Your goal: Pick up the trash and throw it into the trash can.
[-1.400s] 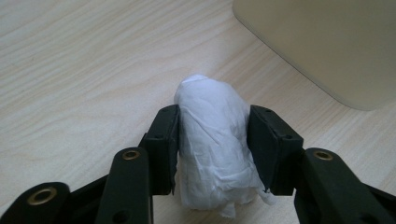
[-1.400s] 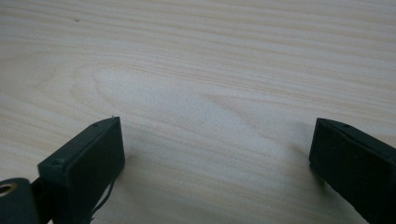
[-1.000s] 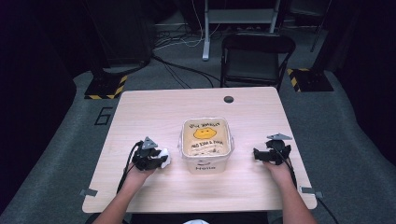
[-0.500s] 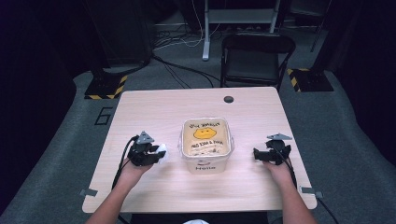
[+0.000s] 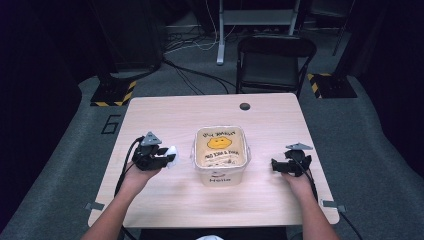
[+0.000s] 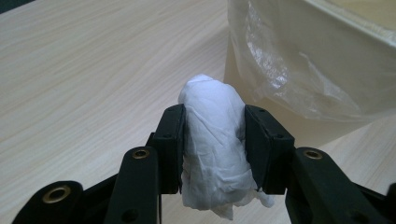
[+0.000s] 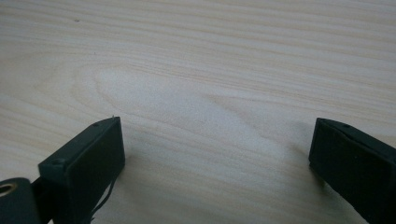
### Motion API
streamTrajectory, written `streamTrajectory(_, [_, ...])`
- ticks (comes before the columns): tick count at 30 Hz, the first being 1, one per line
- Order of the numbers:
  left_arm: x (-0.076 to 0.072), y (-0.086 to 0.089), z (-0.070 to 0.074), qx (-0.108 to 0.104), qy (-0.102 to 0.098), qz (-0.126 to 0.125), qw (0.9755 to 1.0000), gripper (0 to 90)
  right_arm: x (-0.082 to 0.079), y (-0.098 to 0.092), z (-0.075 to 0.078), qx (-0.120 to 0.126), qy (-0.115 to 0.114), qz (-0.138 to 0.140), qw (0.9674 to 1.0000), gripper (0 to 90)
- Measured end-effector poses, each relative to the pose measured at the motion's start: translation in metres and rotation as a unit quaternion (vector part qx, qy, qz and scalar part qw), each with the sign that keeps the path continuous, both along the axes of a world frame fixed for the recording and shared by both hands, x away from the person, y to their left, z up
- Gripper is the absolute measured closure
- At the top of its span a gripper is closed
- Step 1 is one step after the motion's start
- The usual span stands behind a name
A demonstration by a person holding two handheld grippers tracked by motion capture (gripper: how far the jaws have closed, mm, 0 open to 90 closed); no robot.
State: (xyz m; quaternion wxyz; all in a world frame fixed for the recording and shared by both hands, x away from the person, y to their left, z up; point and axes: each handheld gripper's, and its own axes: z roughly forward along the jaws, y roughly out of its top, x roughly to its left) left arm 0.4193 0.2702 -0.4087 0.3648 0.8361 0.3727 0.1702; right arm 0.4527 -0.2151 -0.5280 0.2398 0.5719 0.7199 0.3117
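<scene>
A person sits at a light wooden table [image 5: 165, 115], a gripper in each hand. The left gripper [image 6: 212, 135] is clamped on a crumpled white tissue wad [image 6: 212, 149], which sits between its two black jaws and pokes out past their tips. The wad is held just beside a cream tub [image 5: 221, 155] lined with clear plastic, which stands at the table's middle. The right gripper [image 7: 215, 154] hovers over bare wood on the tub's other side, its jaws spread wide with nothing between them.

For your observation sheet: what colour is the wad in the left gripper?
White wad, clearest in the left gripper view.
</scene>
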Motion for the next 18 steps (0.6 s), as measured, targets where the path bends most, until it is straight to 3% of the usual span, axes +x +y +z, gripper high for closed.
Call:
streamTrajectory(10, [0.002,-0.009,0.022,0.007,-0.014,-0.014,0.9998,60.0,0.0,0.0,0.0,0.0,0.0,0.0,1.0,2.7])
streamTrajectory(18, [0.005,-0.016,0.032,0.004,-0.012,-0.02,0.9997,60.0,0.0,0.0,0.0,-0.001,-0.001,0.0,1.0,2.7])
